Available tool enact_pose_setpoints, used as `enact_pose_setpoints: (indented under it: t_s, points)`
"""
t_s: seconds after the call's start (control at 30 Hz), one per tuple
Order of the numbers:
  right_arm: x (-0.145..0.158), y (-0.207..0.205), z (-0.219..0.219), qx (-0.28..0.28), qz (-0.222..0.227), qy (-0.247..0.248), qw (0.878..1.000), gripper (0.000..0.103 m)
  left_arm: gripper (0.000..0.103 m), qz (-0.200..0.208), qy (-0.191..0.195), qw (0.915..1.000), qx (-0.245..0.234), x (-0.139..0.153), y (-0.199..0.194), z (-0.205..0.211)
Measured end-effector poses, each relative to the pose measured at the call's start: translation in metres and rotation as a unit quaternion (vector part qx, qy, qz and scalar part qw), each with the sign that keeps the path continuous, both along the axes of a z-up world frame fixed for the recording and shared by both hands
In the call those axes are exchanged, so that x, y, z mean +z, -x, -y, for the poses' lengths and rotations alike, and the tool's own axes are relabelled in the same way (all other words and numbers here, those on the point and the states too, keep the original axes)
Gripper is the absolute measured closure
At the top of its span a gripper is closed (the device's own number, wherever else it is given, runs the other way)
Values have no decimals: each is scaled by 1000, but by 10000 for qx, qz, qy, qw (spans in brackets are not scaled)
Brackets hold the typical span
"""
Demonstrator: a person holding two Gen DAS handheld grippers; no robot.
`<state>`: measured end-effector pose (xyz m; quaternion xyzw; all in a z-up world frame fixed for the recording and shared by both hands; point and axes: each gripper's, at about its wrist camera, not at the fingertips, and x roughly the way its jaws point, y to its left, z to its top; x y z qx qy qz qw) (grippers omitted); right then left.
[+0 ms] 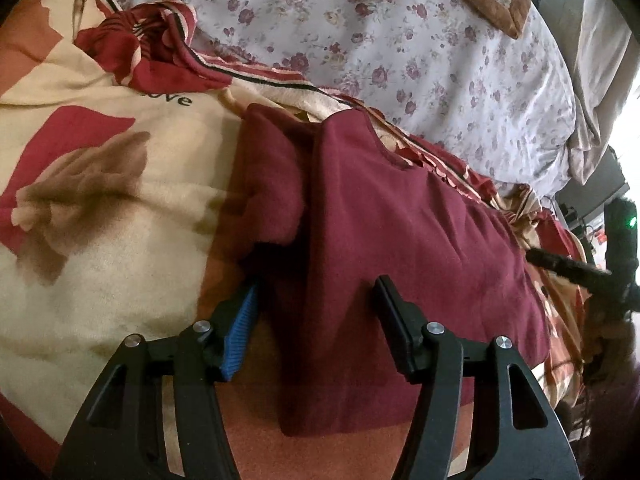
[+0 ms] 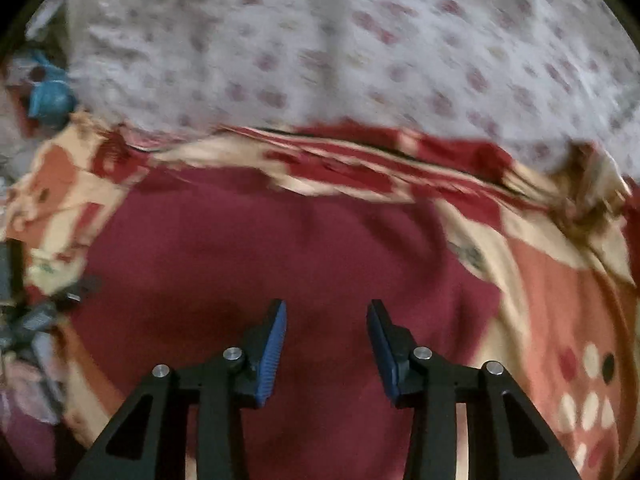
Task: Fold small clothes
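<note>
Hovering apart: left tongs, right tongs over maroon garment; blanket lettering "ove".

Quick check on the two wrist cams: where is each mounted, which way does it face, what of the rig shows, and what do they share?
Left wrist: behind the left gripper, angled down at the folded maroon fleece garment on a cream-and-red printed blanket; its open black fingers show.
Right wrist: behind the right gripper, angled down over the same garment; open fingers with blue pads show, picture blurred.
Shared: garment, blanket, floral white sheet.
</note>
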<state>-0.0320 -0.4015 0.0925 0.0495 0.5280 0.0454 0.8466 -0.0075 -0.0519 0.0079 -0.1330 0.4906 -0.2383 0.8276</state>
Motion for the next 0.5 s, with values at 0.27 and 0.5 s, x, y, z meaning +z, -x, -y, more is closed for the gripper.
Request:
enact_pose_setpoints:
  t_s: [0.27,0.5]
  points:
    - [-14,-67,-109,978,82,-377,9945,60,44,-16,56,10000,-28,0,-2,0]
    - [-48,-111,-179,1323,-2,-357,9906,60,41,-104,228,9997,-42,1,-5,-2]
